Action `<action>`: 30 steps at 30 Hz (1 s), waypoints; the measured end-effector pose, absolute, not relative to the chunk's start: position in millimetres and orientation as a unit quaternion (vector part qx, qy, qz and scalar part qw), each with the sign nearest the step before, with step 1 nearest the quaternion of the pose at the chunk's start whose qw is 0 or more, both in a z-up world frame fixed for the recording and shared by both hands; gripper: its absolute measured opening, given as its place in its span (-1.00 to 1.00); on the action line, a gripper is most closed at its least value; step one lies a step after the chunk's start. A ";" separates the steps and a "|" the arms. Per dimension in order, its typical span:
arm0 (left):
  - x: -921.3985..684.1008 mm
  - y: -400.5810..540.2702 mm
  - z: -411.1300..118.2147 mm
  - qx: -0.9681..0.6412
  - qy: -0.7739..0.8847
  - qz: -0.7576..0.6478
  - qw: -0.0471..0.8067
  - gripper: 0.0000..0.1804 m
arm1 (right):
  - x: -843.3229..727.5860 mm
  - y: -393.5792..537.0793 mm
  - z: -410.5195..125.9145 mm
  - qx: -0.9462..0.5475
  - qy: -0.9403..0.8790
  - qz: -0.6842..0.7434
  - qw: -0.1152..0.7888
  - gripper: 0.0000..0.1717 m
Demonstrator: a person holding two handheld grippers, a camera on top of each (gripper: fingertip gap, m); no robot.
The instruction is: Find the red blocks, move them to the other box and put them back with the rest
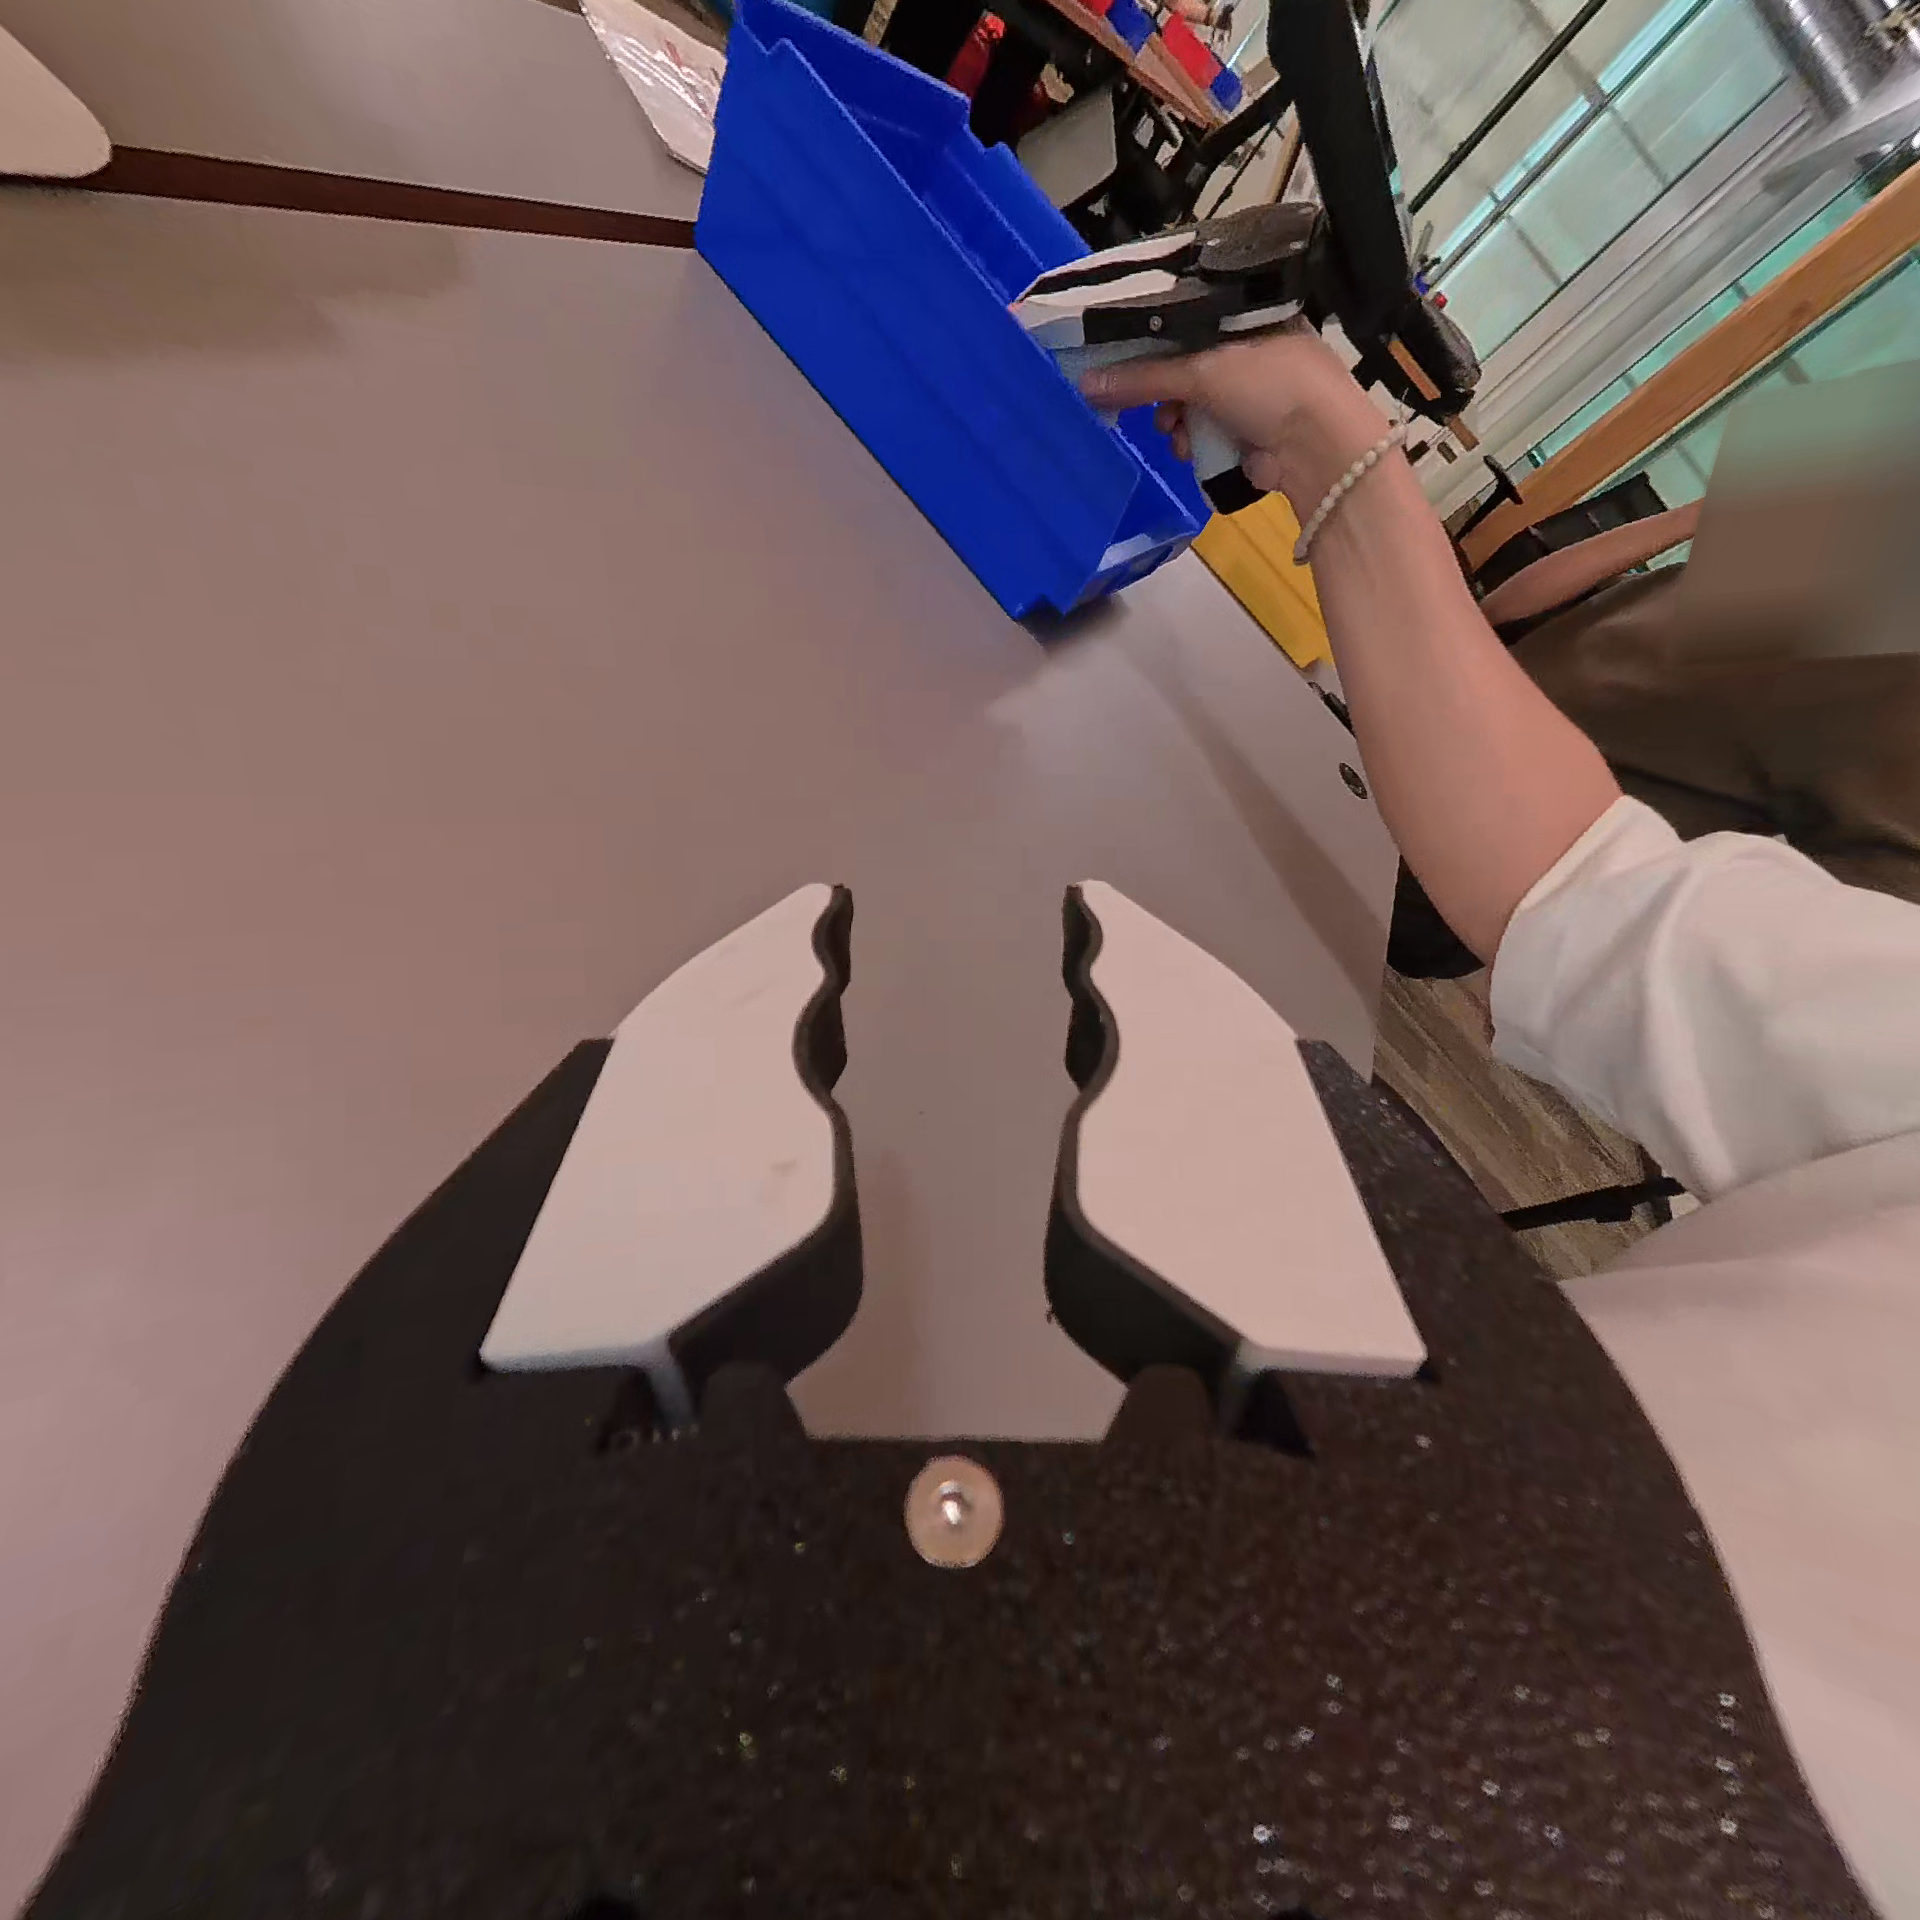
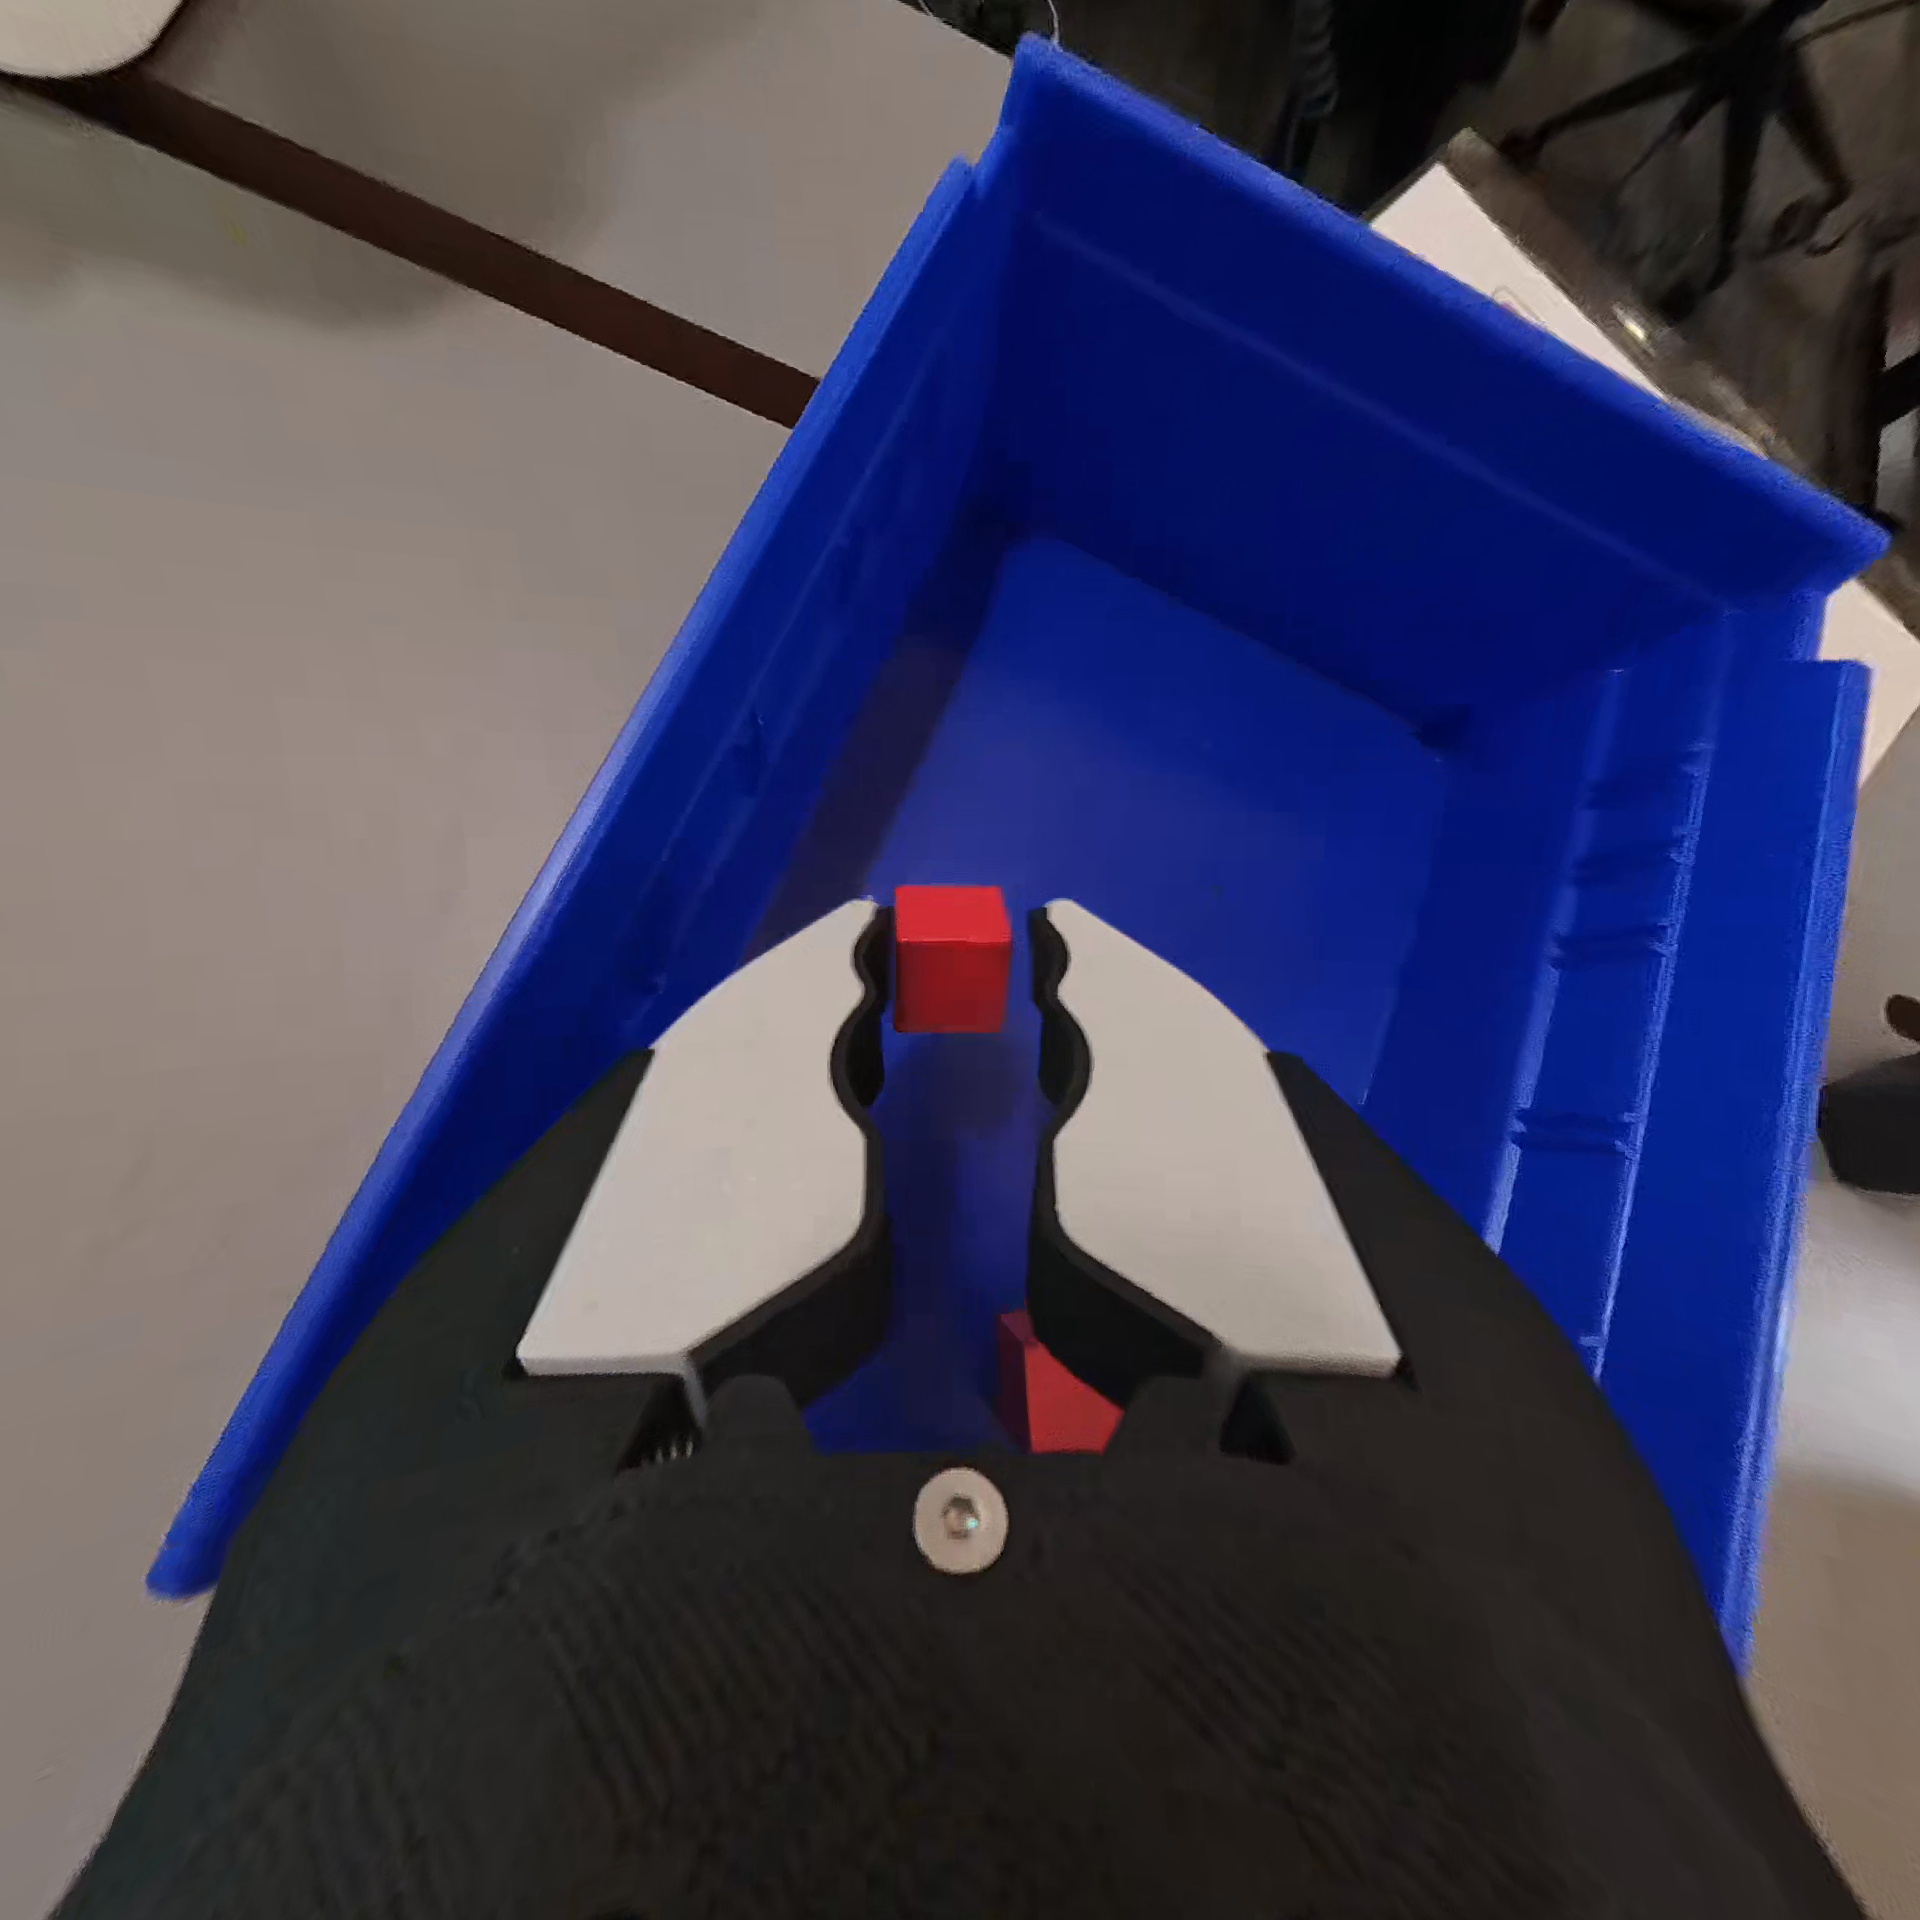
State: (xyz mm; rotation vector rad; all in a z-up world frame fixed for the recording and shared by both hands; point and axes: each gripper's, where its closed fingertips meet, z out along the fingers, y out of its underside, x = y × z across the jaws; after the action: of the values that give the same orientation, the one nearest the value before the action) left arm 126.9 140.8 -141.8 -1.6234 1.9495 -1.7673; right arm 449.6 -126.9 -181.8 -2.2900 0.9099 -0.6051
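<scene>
Red cube (image 2: 951,961) (matte) between right tool (image 2: 951,971) pads, gap visible; possibly loose; left tool (image 1: 956,935) open.

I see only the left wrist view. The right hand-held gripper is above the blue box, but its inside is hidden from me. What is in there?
Observer: A red block sits between the fingertips of the right hand-held gripper, inside the blue box.
Operator: Is it clamped?
Observer: No, blue shows between the block and one pad.
Operator: Any other block?
Observer: Yes, a second red block, partly hidden behind the gripper's body.
</scene>
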 end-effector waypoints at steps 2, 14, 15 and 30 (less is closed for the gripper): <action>125.1 144.9 -144.6 -0.530 0.630 -0.567 0.029 -0.57 | 453.3 -129.2 -185.0 -0.859 0.350 -0.238 0.287 -0.46; 122.4 203.6 -129.7 -0.563 0.612 -0.542 0.122 -0.57 | 388.1 -122.3 -107.2 -0.804 0.287 -0.322 0.410 -0.49; 122.7 218.5 -121.6 -0.569 0.606 -0.535 0.149 -0.57 | 374.6 -116.7 -104.1 -0.803 0.273 -0.317 0.425 -0.48; 141.2 477.0 -151.1 -0.759 0.568 -0.205 0.245 -0.39 | 243.4 -57.7 -153.5 -0.816 0.201 -0.216 0.496 -0.47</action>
State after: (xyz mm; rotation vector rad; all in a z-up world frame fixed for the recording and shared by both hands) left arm 141.2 477.0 -151.1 -2.0713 1.5493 -0.5585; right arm 243.4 -57.7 -153.5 -1.9776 0.4878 -0.5223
